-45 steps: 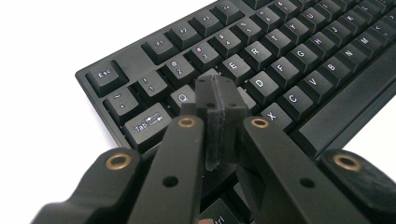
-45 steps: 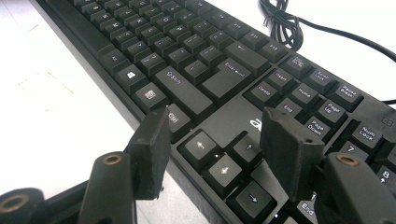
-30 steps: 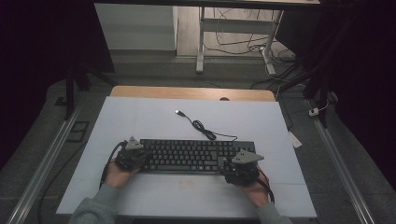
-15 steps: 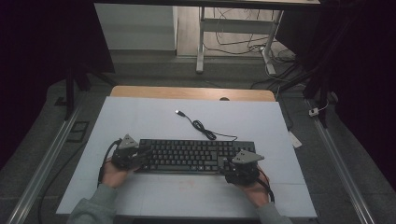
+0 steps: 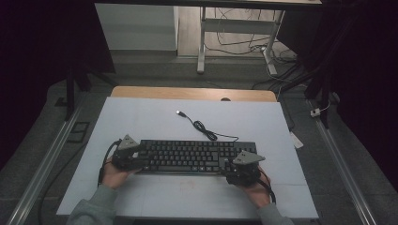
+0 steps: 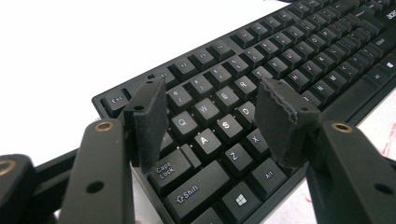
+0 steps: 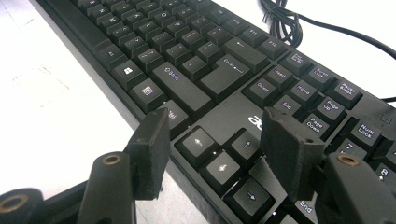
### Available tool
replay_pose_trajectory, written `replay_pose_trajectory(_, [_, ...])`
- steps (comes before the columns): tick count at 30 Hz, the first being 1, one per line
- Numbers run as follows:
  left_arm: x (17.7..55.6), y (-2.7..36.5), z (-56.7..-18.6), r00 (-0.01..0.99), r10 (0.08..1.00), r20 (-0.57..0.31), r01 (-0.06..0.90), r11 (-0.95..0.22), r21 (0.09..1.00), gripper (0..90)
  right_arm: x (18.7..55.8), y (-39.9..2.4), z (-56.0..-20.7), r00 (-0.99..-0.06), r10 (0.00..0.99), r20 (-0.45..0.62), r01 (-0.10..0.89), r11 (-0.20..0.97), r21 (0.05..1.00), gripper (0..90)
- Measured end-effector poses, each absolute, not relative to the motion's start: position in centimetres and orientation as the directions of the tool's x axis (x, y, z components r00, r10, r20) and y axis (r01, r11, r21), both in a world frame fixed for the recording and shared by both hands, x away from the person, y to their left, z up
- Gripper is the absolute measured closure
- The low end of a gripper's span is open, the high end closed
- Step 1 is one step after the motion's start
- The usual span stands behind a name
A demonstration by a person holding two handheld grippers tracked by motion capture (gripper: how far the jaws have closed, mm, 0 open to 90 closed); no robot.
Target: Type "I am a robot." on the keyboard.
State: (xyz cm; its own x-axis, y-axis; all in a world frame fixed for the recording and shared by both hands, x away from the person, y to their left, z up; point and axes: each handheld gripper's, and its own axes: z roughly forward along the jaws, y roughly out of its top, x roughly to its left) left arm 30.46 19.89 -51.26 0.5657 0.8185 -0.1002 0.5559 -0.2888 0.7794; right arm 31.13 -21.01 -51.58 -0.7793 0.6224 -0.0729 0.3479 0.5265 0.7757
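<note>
Black keyboard point(image 5: 197, 156) lies flat on the white table point(image 5: 155, 122), near the front edge, long side running left to right in the high view; its black cable point(image 5: 204, 129) trails off the back edge, loops once, and ends in a USB plug point(image 5: 179, 113) lying loose on the table. Left gripper point(image 5: 141, 159) sits at the keyboard's left end, held in the person's left hand point(image 5: 112, 173), grey sleeve point(image 5: 94, 213) below it. Its jaws have just been opening and now stand apart; in the left gripper view point(image 6: 212, 116) they hang over the Q, W, A, S keys with nothing pinched between the pads, keyboard under them and not gripped. Right gripper point(image 5: 227, 168) sits at the keyboard's right front corner, held in the right hand point(image 5: 256, 192). In the right gripper view point(image 7: 215, 140) its jaws are spread wide over the arrow keys, one pad by the front edge near the right Ctrl key, the other by the End key; pads are not squeezing anything. Wooden table edge point(image 5: 187, 93) shows behind the white surface.
</note>
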Motion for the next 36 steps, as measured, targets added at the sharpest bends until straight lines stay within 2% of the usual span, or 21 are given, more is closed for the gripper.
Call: replay_pose_trajectory(36, [29.6, 17.4, -50.7, 0.655, 0.747, -0.114, 0.531, -0.347, 0.773, 40.6, 31.1, -20.8, -51.8, -0.78, 0.619, -0.09, 0.344, 0.545, 0.765, 42.2])
